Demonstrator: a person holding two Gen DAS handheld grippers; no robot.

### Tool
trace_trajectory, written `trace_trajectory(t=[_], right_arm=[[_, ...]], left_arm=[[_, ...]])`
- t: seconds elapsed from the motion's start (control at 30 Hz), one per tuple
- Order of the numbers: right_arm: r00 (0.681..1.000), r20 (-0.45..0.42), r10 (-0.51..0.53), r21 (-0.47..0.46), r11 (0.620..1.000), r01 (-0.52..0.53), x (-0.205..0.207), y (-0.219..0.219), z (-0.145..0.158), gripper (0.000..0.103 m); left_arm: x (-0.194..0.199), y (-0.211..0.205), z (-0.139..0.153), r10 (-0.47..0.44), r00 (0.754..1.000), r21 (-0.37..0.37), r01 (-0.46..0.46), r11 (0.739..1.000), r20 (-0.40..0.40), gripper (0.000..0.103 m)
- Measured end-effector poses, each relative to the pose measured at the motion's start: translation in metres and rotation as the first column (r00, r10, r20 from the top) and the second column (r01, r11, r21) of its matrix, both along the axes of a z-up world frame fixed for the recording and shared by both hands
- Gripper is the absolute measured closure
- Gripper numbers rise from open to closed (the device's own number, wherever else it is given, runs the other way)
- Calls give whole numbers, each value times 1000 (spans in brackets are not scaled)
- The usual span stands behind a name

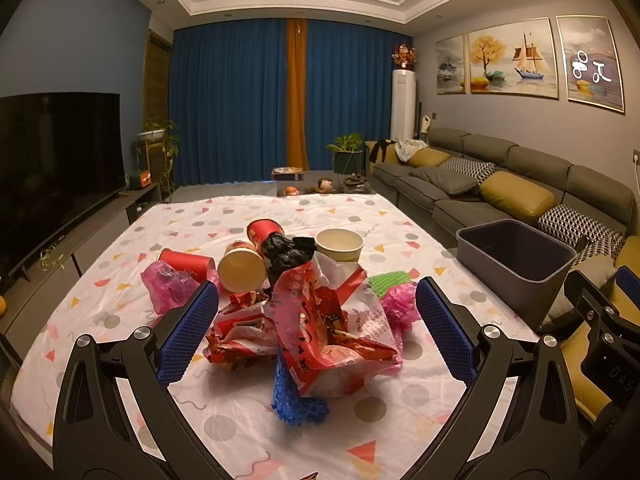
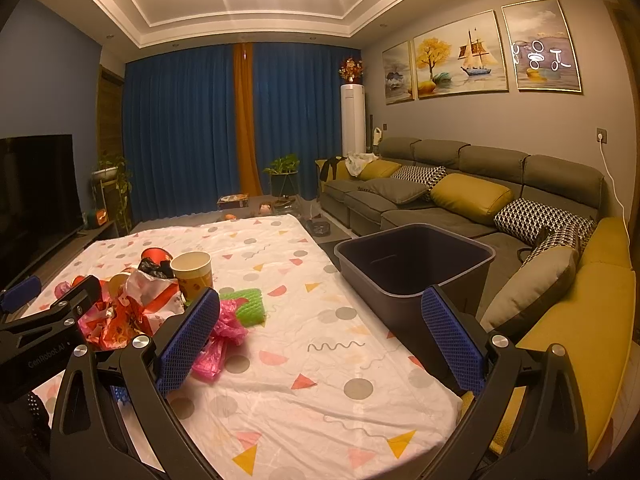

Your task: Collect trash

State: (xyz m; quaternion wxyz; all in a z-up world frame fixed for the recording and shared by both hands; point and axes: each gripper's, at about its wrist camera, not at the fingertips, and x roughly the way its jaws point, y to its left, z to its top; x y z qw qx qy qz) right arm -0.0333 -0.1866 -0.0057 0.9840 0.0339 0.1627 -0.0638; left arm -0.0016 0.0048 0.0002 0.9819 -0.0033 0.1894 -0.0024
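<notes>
A pile of trash lies on the table point(image 1: 240, 432): a red and white wrapper point(image 1: 320, 336), blue foam net point(image 1: 296, 404), black bag point(image 1: 286, 254), pink bags point(image 1: 168, 286), green foam net point(image 1: 390, 280) and several paper cups point(image 1: 340, 244). My left gripper point(image 1: 318, 312) is open, its blue pads on either side of the wrapper, above it. My right gripper point(image 2: 320, 328) is open and empty over bare tablecloth, right of the pile. A grey bin point(image 2: 416, 264) stands at the table's right edge, also in the left wrist view point(image 1: 516, 260).
A grey and yellow sofa point(image 2: 480, 200) runs along the right wall behind the bin. A TV point(image 1: 56, 152) on a low cabinet is to the left. Blue curtains point(image 1: 240, 100) and potted plants are at the far end.
</notes>
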Motion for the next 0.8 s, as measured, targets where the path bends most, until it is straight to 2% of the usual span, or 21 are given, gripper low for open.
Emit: trace_trajectory(t=[0.8], right_arm=[[1000,5,-1,4,1000,1,-3,-4,7,5]], left_arm=[[1,-2,-1,1,1000,-1,-1,1000,2,6]])
